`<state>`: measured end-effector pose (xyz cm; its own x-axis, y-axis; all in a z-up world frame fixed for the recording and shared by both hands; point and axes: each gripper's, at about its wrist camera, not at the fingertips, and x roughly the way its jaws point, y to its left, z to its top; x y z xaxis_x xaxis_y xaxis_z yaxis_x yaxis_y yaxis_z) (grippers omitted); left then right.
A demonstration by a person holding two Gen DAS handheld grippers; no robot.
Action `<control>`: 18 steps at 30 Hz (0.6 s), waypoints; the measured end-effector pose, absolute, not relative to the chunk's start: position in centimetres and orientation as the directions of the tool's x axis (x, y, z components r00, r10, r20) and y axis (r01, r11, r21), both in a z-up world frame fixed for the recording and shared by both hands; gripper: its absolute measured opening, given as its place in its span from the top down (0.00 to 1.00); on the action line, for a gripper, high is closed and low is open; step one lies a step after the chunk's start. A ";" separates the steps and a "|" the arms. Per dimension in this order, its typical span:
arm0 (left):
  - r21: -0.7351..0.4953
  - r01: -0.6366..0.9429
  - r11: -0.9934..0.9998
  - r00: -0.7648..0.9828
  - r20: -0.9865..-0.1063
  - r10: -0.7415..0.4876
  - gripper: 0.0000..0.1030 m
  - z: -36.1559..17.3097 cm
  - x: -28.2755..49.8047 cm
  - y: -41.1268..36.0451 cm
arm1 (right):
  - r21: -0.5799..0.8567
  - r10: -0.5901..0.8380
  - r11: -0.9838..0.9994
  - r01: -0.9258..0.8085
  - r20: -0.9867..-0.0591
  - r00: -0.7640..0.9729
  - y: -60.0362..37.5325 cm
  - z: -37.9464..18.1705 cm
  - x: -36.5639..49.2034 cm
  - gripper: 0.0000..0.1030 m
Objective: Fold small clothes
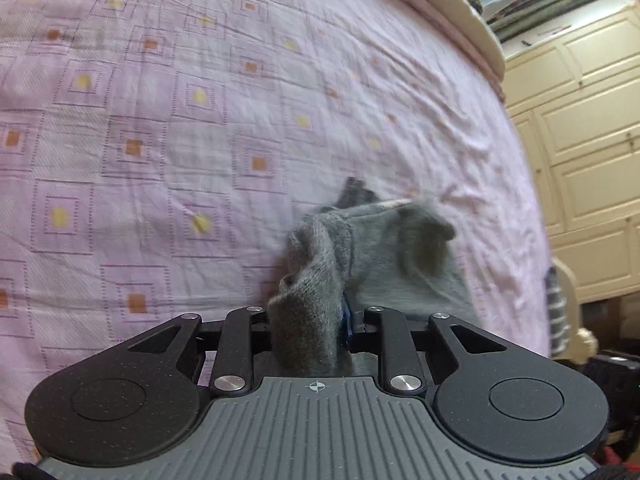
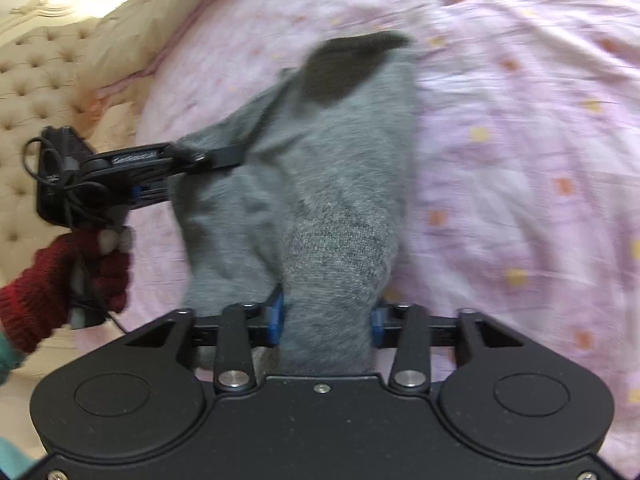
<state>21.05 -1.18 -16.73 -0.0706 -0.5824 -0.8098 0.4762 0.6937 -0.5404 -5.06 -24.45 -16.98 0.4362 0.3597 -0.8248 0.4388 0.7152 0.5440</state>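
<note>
A grey sock (image 2: 320,184) with a dark patch (image 2: 348,68) hangs stretched between both grippers above the pink patterned bedspread (image 2: 520,120). My right gripper (image 2: 328,316) is shut on one end, which fills the gap between its blue pads (image 2: 277,316). In the right wrist view, my left gripper (image 2: 200,158) reaches in from the left and pinches the sock's other end; a hand in a red knitted glove (image 2: 60,280) holds it. In the left wrist view, the sock (image 1: 320,280) is bunched between the fingers of the left gripper (image 1: 316,320) and hides its tips.
The bedspread (image 1: 160,120) fills most of both views. A cream tufted headboard (image 2: 36,80) and a cream pillow (image 2: 132,28) lie to the left. Cream wardrobe doors (image 1: 584,140) stand past the bed's right edge, with a striped cloth (image 1: 558,312) near them.
</note>
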 end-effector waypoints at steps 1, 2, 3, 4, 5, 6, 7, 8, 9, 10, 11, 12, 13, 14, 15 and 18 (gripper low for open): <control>-0.506 0.490 0.710 -0.043 -0.827 -0.560 0.71 -17.0 21.2 -1.2 | 0.513 0.328 0.735 0.444 -0.842 0.429 -24.5 -17.0 -5.2 0.41; -0.475 0.500 0.724 -0.016 -0.841 -0.540 0.63 -17.2 21.4 -1.2 | 0.483 0.297 0.755 0.444 -0.855 0.425 -24.3 -16.9 -5.3 0.33; -0.457 0.507 0.731 0.005 -0.846 -0.532 0.61 -17.4 21.6 -1.1 | 0.468 0.276 0.767 0.440 -0.859 0.431 -24.4 -16.8 -5.5 0.27; -0.450 0.511 0.733 0.022 -0.845 -0.534 0.61 -17.2 21.8 -0.9 | 0.465 0.266 0.771 0.435 -0.856 0.443 -24.4 -16.6 -5.6 0.26; -0.425 0.517 0.743 0.049 -0.852 -0.522 0.61 -16.9 22.0 -0.7 | 0.465 0.258 0.774 0.430 -0.852 0.456 -24.4 -16.3 -5.8 0.25; -0.382 0.526 0.759 0.084 -0.865 -0.494 0.61 -16.6 22.1 -0.7 | 0.462 0.248 0.778 0.426 -0.849 0.467 -24.5 -16.1 -6.1 0.22; -0.340 0.536 0.772 0.116 -0.877 -0.466 0.60 -16.2 22.1 -0.5 | 0.456 0.239 0.785 0.420 -0.847 0.475 -24.6 -15.8 -6.5 0.19; -0.310 0.540 0.783 0.139 -0.884 -0.446 0.60 -15.7 22.0 -0.4 | 0.449 0.229 0.794 0.410 -0.845 0.483 -24.6 -15.5 -6.7 0.12; -0.292 0.538 0.790 0.157 -0.887 -0.435 0.60 -15.2 21.9 -0.1 | 0.442 0.220 0.804 0.398 -0.843 0.492 -24.5 -15.2 -7.2 0.09; -0.281 0.538 0.795 0.175 -0.885 -0.431 0.60 -14.5 21.7 0.2 | 0.436 0.212 0.812 0.388 -0.840 0.500 -24.6 -14.9 -7.2 0.09; -0.268 0.546 0.794 0.198 -0.879 -0.433 0.60 -13.7 21.2 0.6 | 0.430 0.206 0.820 0.378 -0.838 0.505 -24.6 -14.6 -7.3 0.08; -0.248 0.561 0.790 0.224 -0.873 -0.434 0.58 -12.9 20.4 0.7 | 0.422 0.199 0.827 0.372 -0.838 0.507 -24.3 -14.4 -6.8 0.06; -0.225 0.581 0.782 0.248 -0.866 -0.434 0.56 -12.1 19.5 0.8 | 0.413 0.193 0.834 0.365 -0.840 0.508 -24.4 -14.1 -6.9 0.04; -0.207 0.601 0.772 0.264 -0.860 -0.436 0.53 -11.3 18.5 0.9 | 0.405 0.189 0.841 0.357 -0.840 0.509 -24.4 -14.0 -6.8 0.01; -0.197 0.618 0.761 0.275 -0.853 -0.444 0.52 -10.6 17.5 0.9 | 0.397 0.184 0.849 0.349 -0.840 0.511 -24.4 -13.9 -6.5 0.01; -0.202 0.659 0.724 0.278 -0.829 -0.484 0.41 -9.2 14.0 0.7 | 0.370 0.168 0.870 0.326 -0.844 0.509 -24.4 -13.8 -6.4 0.01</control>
<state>14.03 0.70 -9.16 0.2780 -0.4845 -0.8295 0.6595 0.7241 -0.2019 -6.39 -24.41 -13.79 0.5095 0.1675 -0.8440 0.3262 0.8701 0.3696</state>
